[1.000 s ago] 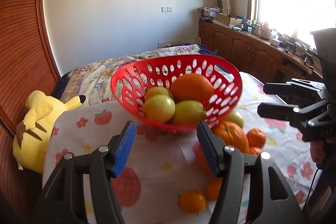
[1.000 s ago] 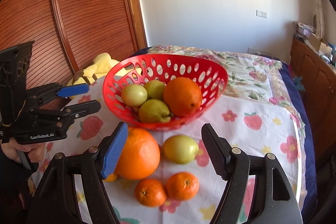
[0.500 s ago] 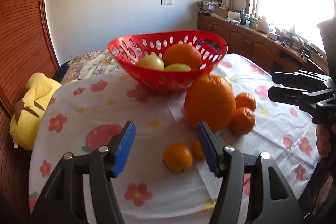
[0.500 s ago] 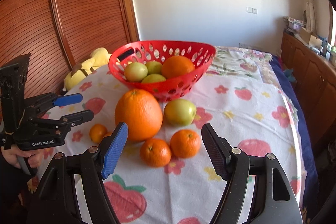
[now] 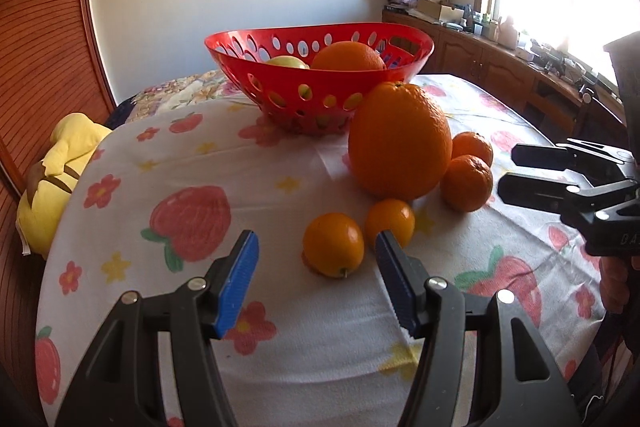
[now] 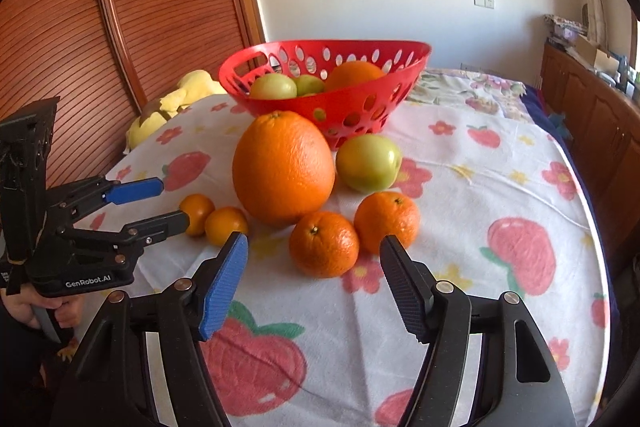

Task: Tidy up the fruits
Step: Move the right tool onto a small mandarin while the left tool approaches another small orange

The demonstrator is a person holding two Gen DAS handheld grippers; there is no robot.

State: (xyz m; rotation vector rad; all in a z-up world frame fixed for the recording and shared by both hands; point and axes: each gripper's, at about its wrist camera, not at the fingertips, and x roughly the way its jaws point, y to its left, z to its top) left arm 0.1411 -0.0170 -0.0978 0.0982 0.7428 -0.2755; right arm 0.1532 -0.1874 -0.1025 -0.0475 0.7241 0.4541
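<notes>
Indoors: round table under a white tablecloth (image 6: pixel 460 267) printed with strawberries, slatted wooden doors (image 6: pixel 120 27) behind. Left gripper (image 5: pixel 316 267) jaws apart, empty, a small smooth orange (image 5: pixel 333 245) just ahead between them. Right gripper (image 6: pixel 314 267) jaws just been closing, nothing clamped; a dimpled tangerine (image 6: pixel 324 243) sits ahead. Perforated red plastic basket (image 6: pixel 332 107) holds fruit farther back.

I see a red perforated basket (image 6: pixel 344 107) holding green fruit and an orange. In front of it on the cloth sit a big orange (image 6: pixel 283 167), a green apple (image 6: pixel 368 163), two mandarins (image 6: pixel 324 243) and two smaller oranges (image 5: pixel 333 245).
</notes>
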